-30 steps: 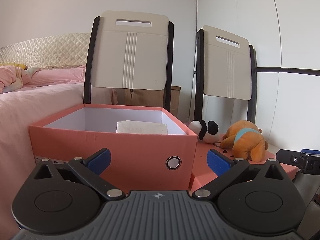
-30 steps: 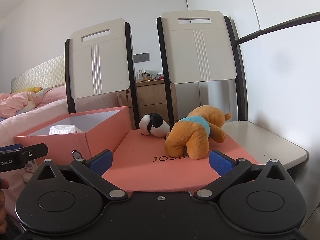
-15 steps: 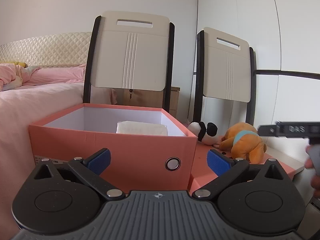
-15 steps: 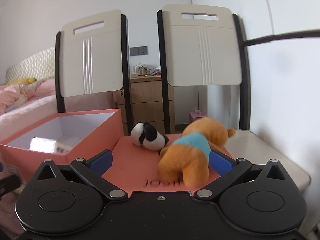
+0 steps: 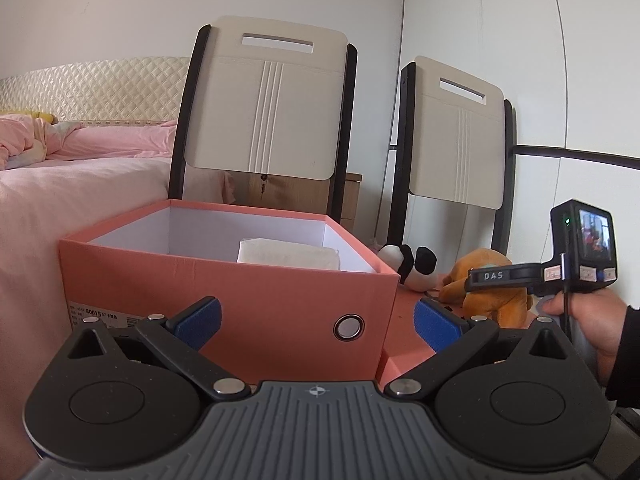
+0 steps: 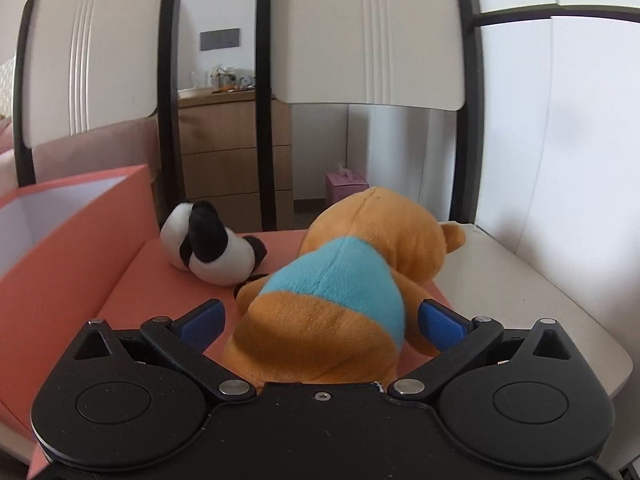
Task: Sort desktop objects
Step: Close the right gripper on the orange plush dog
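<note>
An orange plush bear (image 6: 332,280) in a blue shirt lies on a salmon box lid (image 6: 132,292), and its body fills the gap between the fingers of my open right gripper (image 6: 322,314). Just left of the bear lies a small panda plush (image 6: 212,248). An open salmon box (image 5: 224,280) with a white lining holds a white packet (image 5: 288,254). My left gripper (image 5: 318,314) stands open in front of the box wall with nothing between its fingers. From the left wrist view, the bear (image 5: 484,288) and the panda (image 5: 408,266) lie to the right of the box.
Two folding chairs (image 5: 276,104) stand behind the box and lid. A bed with a pink cover (image 5: 80,184) is to the left. The lid rests on a beige tabletop (image 6: 520,280) by the white wall. A hand (image 5: 592,320) holds the right gripper.
My right gripper has moved forward over the lid until the bear sits between its open fingers. In the left wrist view it came in from the right. The left gripper barely moved.
</note>
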### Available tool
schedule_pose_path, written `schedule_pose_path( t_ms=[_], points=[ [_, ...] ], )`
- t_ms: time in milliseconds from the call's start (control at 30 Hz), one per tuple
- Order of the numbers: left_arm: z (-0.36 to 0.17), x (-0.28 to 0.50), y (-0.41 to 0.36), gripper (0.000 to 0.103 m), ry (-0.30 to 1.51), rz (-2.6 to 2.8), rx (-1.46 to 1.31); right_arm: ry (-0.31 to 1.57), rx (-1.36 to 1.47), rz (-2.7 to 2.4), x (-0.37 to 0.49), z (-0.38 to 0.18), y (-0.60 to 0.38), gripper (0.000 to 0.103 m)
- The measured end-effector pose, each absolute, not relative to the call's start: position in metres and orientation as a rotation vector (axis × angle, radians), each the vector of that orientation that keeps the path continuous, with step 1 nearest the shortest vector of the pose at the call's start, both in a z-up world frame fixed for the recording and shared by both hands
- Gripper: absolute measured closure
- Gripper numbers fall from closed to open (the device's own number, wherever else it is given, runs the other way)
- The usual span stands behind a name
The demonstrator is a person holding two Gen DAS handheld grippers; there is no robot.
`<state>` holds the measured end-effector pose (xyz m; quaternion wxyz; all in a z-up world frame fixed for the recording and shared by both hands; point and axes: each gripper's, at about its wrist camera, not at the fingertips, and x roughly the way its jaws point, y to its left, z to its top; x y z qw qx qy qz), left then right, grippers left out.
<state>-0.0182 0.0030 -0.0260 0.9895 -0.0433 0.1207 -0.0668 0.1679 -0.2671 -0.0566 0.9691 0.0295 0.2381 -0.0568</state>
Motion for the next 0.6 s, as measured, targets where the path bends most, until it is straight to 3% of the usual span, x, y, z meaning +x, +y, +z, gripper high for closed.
schedule_pose_path(
  t_ms=[333,400,600],
  points=[
    [-0.028,-0.017,0.003,0.0,0.254,-0.126,-0.089,0.481,0.07,-0.128,0.173,-0.064,-0.274,0.005],
    [-0.029,-0.017,0.002,0.0,0.255,-0.125,-0.087,0.483,0.065,-0.13,0.174,-0.062,-0.274,0.019],
    [-0.029,-0.018,0.001,0.0,0.251,-0.12,-0.082,0.458,0.111,-0.145,0.166,-0.051,-0.28,0.029]
  ],
)
